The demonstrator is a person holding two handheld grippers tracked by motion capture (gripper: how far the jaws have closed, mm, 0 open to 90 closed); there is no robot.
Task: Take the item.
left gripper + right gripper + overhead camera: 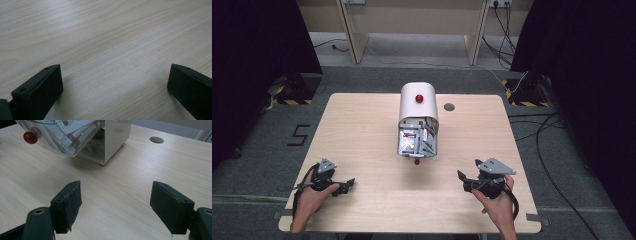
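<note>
Found a white dispenser box (418,107) standing at the middle of the worktop (362,130), its clear front bin (62,137) tipped outward toward the person and stuffed with flat paper sachets (75,132). Judged the sachets light, limp and slick, likely to slide against one another and to crumple under a hard squeeze; best pinched singly by an upper edge or corner where it stood proud of the pile. Judged the bin stiff but thin plastic, hinged low, best moved by the small red knob (30,137) on its front lip rather than by the wall. Noted a second red knob (419,98) on the box top and a round cable hole (449,106) just beside the box. Saw the left hand-held gripper (347,184) near the front edge, well apart from the box, jaws spread wide over bare wood. Saw the right hand-held gripper (116,202) likewise spread, holding nothing, aimed toward the bin.
</note>
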